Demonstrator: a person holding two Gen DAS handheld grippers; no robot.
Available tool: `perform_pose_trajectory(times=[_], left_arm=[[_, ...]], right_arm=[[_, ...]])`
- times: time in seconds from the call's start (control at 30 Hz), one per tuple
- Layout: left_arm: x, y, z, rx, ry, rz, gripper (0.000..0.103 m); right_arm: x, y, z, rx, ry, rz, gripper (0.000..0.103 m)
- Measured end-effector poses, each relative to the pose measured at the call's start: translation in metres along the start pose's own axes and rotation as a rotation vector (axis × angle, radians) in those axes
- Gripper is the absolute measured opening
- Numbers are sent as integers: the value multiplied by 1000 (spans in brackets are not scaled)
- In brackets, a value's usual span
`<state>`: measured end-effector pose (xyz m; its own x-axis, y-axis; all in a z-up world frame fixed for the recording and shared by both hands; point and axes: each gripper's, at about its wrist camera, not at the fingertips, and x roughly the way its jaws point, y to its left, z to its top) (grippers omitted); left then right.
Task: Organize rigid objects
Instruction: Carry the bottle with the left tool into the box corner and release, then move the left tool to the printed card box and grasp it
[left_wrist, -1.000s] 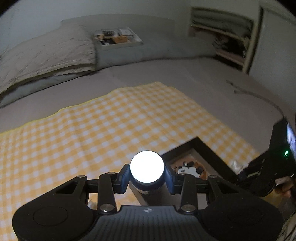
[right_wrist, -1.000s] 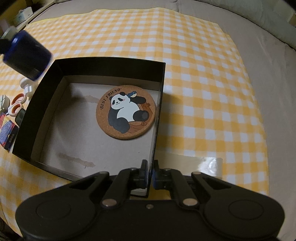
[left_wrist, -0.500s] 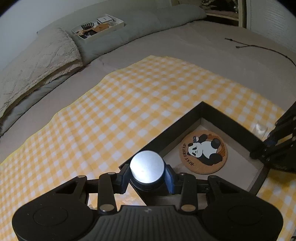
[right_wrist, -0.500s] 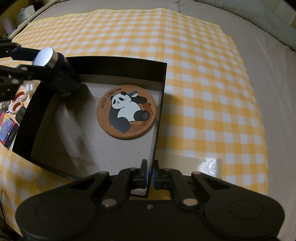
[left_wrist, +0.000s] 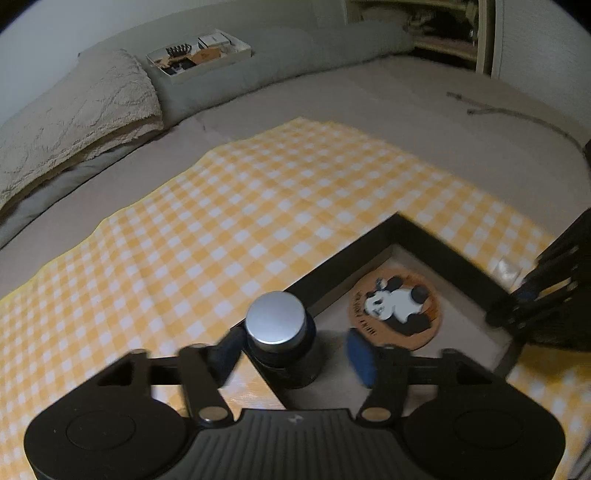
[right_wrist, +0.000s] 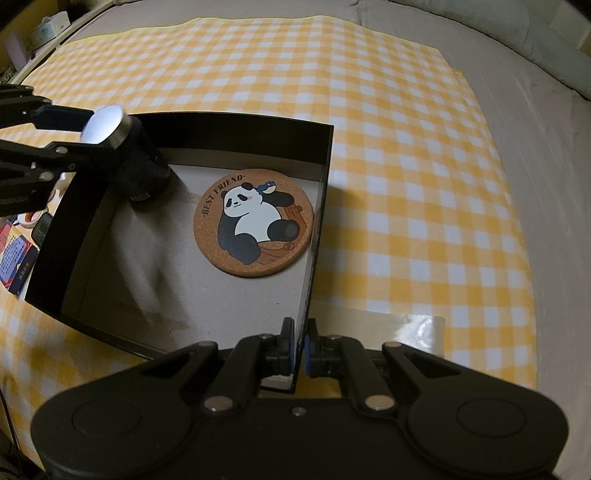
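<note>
A dark jar with a silver lid (left_wrist: 277, 334) (right_wrist: 127, 155) stands in the far-left corner of the black box (right_wrist: 229, 127) (left_wrist: 436, 240). My left gripper (left_wrist: 293, 354) is open around the jar, its blue pads apart from it on both sides. A round cork panda coaster (right_wrist: 255, 221) (left_wrist: 397, 308) lies flat on the box floor. My right gripper (right_wrist: 301, 350) is shut on the box's right wall at the near corner. In the left wrist view it shows at the right (left_wrist: 532, 306).
The box sits on a yellow checked cloth (right_wrist: 388, 110) spread over a grey bed. A clear plastic sheet (right_wrist: 406, 328) lies beside the box. Small items, a blue card pack (right_wrist: 14, 262) among them, lie left of the box. A white tray of objects (left_wrist: 199, 55) rests at the bed's head.
The left gripper lowered the jar into the box corner and opened its jaws, letting it go. The right gripper stayed shut on the box wall.
</note>
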<state>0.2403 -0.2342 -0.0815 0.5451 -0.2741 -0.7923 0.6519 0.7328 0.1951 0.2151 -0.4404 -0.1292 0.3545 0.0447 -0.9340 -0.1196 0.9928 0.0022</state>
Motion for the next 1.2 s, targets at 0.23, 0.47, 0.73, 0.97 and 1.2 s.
perform_pose_trajectory(times=[0.23,0.47,0.73,0.97,1.2], left_arm=[[-35,0,-2,-54,-65,-56,91],[-72,3,-18,-104,-114,-62,101],[-108,25,-58,-217,-153,-33,103],[-128,52,-94,-265,-192,47,103],[-122,76,-135,-327,-124,124,103]], right_arm=[[0,0,0,3,-3,4,5],[-2,-3,1,46,-15,10,4],[-5,-3,0,66,-30,5,4],[-8,-2,-1,60,-31,-2,4],[-7,-2,-1,54,-28,-11,4]])
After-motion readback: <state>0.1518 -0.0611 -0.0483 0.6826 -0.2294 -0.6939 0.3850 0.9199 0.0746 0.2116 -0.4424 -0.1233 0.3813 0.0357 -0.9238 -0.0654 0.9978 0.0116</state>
